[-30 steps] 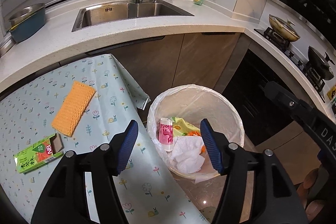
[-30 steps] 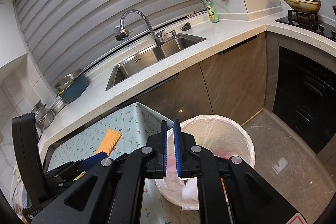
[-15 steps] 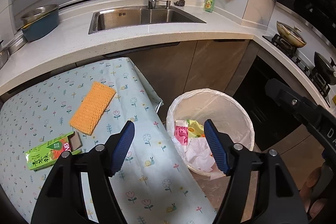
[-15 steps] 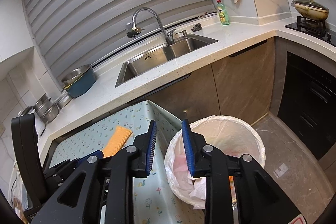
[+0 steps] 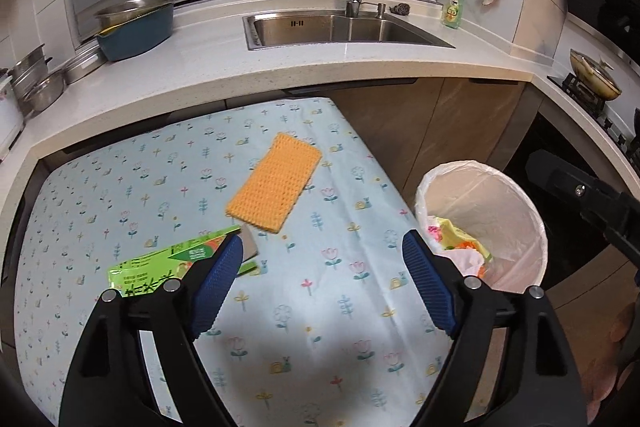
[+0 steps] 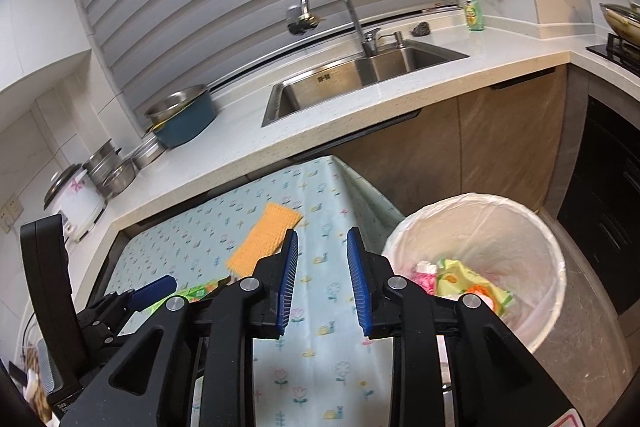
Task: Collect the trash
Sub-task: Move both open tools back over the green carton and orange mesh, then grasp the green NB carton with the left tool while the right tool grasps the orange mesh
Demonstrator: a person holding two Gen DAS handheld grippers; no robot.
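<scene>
Both empty, the wide-open left gripper (image 5: 322,279) nears the green carton (image 5: 160,269) at the table's (image 5: 320,307) left edge for binning, while the right gripper (image 6: 322,283) hangs half-open.

Glossy green carton (image 5: 160,267) beside the left fingers; knitted, rough orange cloth (image 5: 276,183) ahead; thin crinkled plastic liner (image 5: 500,195) rightward; brushed steel sink (image 5: 340,31) beyond.

Little can be read. The green carton (image 5: 160,269) lying on the table carries printed characters, dark on its light green face, but they are too blurred to make out. The sink (image 5: 298,23) has a small dark mark stamped on its back wall; its characters cannot be read.
</scene>
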